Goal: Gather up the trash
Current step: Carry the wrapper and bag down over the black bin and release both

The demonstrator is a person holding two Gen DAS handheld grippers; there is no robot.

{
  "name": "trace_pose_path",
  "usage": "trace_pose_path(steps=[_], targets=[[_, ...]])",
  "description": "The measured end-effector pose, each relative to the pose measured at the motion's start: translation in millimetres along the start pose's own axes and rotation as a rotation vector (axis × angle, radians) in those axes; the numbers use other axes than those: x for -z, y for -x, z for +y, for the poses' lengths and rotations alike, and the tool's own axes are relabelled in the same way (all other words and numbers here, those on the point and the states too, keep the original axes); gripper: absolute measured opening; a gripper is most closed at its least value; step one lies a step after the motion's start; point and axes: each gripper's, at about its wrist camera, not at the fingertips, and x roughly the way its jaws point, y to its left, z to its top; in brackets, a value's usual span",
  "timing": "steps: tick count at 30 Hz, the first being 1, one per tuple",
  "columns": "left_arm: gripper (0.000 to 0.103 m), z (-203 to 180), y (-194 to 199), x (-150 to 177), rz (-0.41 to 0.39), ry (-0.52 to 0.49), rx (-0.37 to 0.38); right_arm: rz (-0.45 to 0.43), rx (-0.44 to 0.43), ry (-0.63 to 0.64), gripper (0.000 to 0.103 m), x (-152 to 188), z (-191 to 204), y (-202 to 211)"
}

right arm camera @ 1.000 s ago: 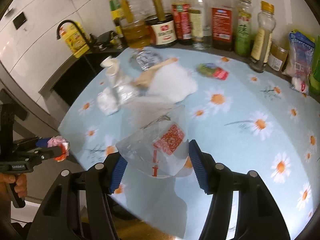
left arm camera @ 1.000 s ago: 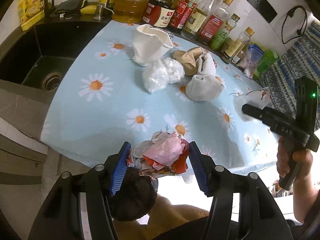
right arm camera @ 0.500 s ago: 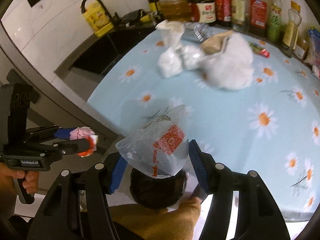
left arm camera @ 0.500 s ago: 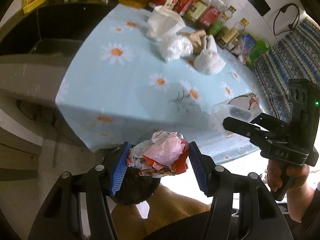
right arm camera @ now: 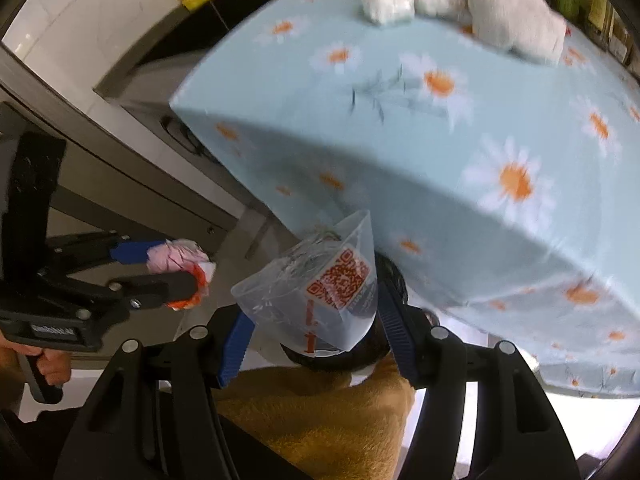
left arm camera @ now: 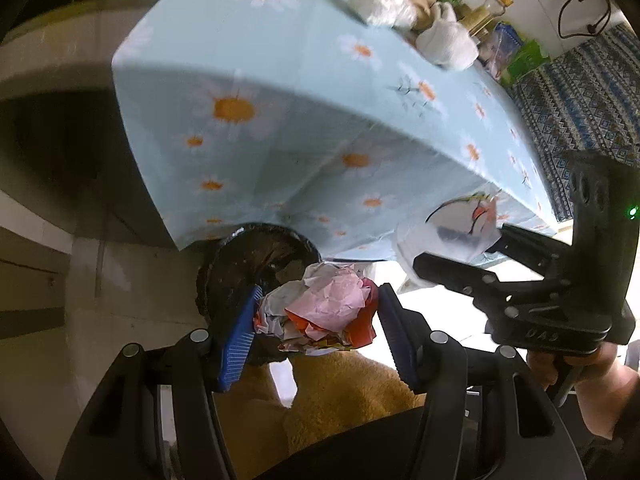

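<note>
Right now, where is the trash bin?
In the left wrist view, the black-lined trash bin sits on the floor below the tablecloth edge, just behind the crumpled paper wad held in the left gripper.

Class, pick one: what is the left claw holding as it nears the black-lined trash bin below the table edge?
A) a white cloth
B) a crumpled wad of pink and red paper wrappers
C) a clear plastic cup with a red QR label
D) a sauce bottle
B: the left claw is shut on the crumpled wad of pink and red paper wrappers, just in front of the black-lined trash bin.
</note>
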Motion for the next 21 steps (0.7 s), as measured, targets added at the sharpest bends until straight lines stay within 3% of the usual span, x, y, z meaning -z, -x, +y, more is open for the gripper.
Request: trace_pose_path(steps=[4, 11, 21], targets=[[0.057, 14, -19, 8, 0.041, 0.014, -0.008, 0.061, 0.049, -0.012, 0.060, 6, 4, -23], [0.057, 33, -53, 22, 0.123, 0.058, -0.022, 0.113, 0.019, -0.074, 0.060, 14, -3, -50], [0.060, 33, -64, 23, 0.159, 0.084, -0.048, 0.149, -0.013, -0.139, 0.064, 17, -24, -66]])
